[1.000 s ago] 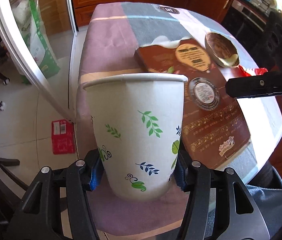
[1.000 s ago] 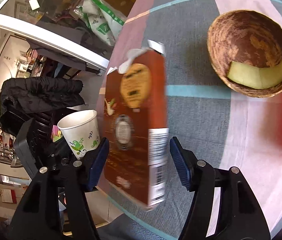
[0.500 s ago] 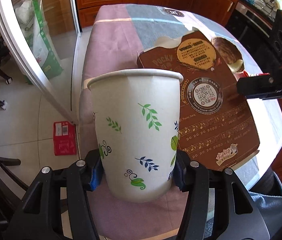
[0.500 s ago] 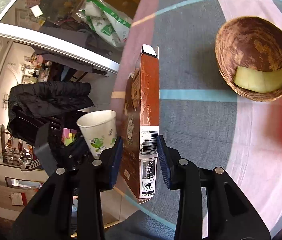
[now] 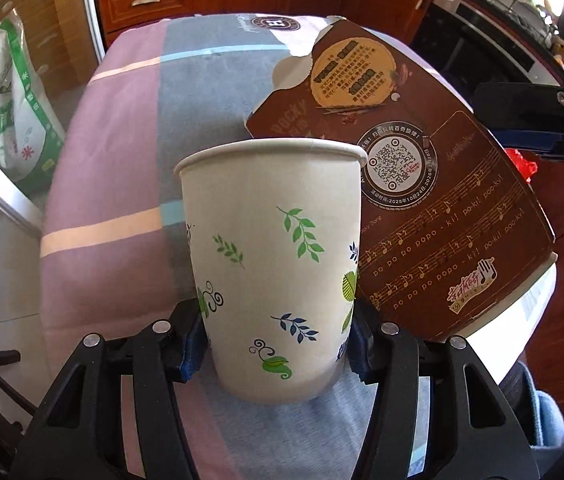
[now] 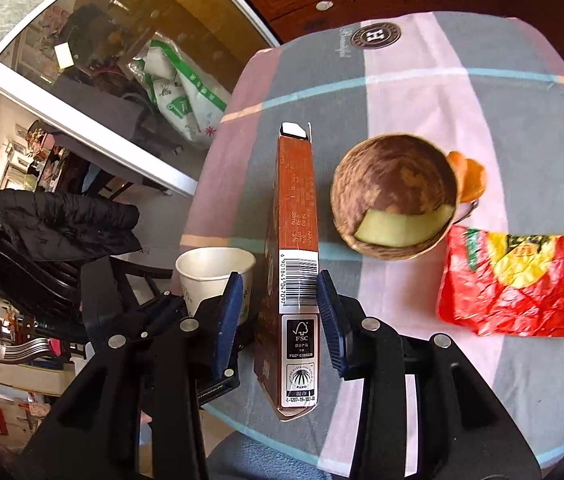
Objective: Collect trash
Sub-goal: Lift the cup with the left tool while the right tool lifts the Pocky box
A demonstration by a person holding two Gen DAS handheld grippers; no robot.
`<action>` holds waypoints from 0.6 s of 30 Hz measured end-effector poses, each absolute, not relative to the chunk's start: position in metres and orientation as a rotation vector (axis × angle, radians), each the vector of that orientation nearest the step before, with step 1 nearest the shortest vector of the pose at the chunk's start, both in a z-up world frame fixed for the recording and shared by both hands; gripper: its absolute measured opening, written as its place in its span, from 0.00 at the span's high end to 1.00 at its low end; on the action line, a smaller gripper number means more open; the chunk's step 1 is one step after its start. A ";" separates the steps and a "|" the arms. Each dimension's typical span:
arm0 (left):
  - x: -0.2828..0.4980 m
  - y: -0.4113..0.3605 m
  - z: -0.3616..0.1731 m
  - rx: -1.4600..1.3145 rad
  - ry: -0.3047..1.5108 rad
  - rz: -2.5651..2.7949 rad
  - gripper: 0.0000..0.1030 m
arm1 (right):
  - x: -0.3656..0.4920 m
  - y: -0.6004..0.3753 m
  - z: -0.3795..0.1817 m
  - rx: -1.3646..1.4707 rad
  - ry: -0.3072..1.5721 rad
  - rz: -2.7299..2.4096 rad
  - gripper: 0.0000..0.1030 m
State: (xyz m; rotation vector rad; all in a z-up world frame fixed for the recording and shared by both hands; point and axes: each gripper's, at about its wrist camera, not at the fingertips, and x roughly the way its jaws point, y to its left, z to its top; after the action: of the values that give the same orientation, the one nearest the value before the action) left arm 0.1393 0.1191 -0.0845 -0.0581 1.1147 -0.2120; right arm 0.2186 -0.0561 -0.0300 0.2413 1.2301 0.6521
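Note:
My left gripper (image 5: 276,344) is shut on a white paper cup (image 5: 274,264) with leaf prints and holds it upright; the cup also shows in the right wrist view (image 6: 214,272). My right gripper (image 6: 278,316) is shut on a brown Pocky box (image 6: 296,280), held on edge above the table. In the left wrist view the box (image 5: 422,208) stands tilted just right of the cup, close to or touching its rim. The right gripper's finger (image 5: 534,116) shows at the right edge there.
A checked tablecloth (image 6: 422,92) covers the table. On it lie a brown coconut-shell bowl (image 6: 394,196) with a peel, an orange peel (image 6: 470,176) and a red crumpled wrapper (image 6: 522,284). A glass door, a green-and-white sack (image 5: 14,120) and wooden cabinets stand behind.
The right gripper closed on the box, turned it on edge and lifted it off the table beside the cup. The left gripper with the cup moved forward over the table.

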 end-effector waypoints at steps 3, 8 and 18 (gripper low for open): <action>0.149 0.109 -0.085 -0.063 1.116 -0.214 0.45 | 0.230 -0.072 -0.041 0.219 1.235 0.588 0.59; 0.156 0.102 -0.085 -0.051 1.125 -0.212 0.45 | 0.237 -0.091 -0.065 0.236 1.263 0.566 0.56; 0.161 0.090 -0.086 0.017 1.140 -0.201 0.45 | 0.236 -0.117 -0.094 0.299 1.298 0.615 0.43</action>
State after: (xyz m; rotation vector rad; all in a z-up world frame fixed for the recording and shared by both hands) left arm 0.1605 0.0895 -0.0858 0.0174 1.1397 -0.2009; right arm 0.2361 -0.1170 -0.0935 0.2986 1.2981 0.6150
